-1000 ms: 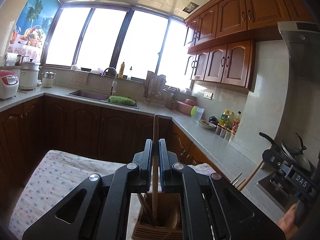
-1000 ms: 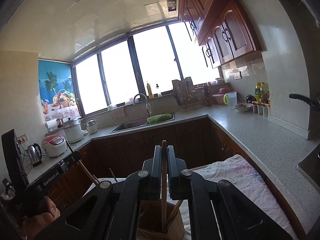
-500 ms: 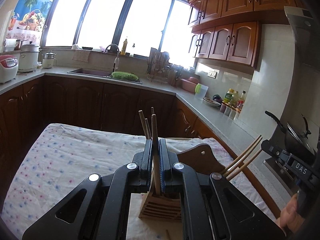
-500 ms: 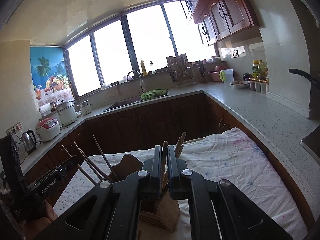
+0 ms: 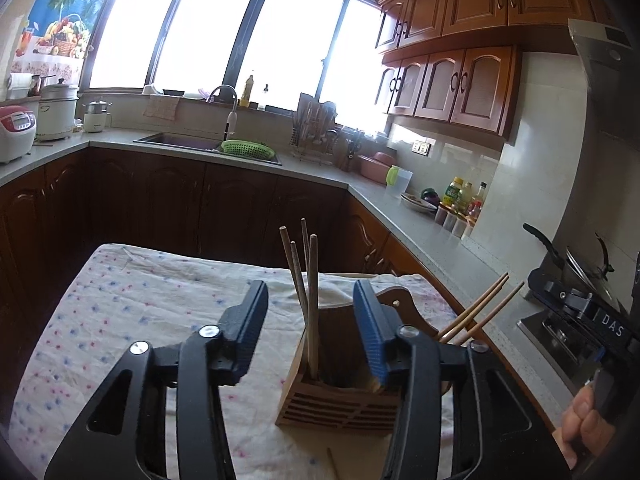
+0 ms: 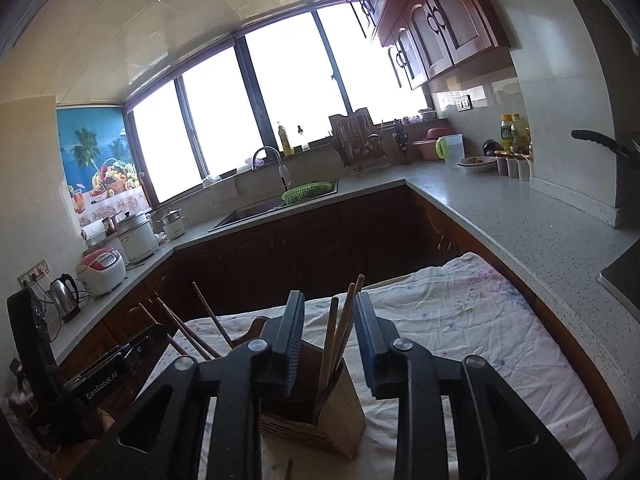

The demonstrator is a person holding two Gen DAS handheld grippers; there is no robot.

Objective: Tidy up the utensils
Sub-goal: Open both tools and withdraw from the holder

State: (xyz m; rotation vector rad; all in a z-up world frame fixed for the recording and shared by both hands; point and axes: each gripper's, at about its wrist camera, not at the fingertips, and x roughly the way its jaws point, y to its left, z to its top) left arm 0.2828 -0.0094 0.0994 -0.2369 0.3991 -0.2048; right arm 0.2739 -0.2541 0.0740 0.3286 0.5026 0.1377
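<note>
Both grippers have just let go: a second ago each was clamped on a wooden stick above the holder, and now the left gripper and the right gripper stand with jaws apart, pads clear of the wood, the view having dropped so the cloth-covered desk fills the lower frame. The jaws have just been opening, and the sticks stand between them untouched.

The chopsticks lean upright in one compartment of the wooden holder, which sits on the desk at its near edge; they seem released there because the slot now carries them and no grip is needed. In the right wrist view the same bundle rises from the holder between the parted jaws. A second bundle slants out of the holder's far side, towards the right hand's device. One loose stick lies flat on the cloth just in front of the holder, likely the next piece to collect
</note>
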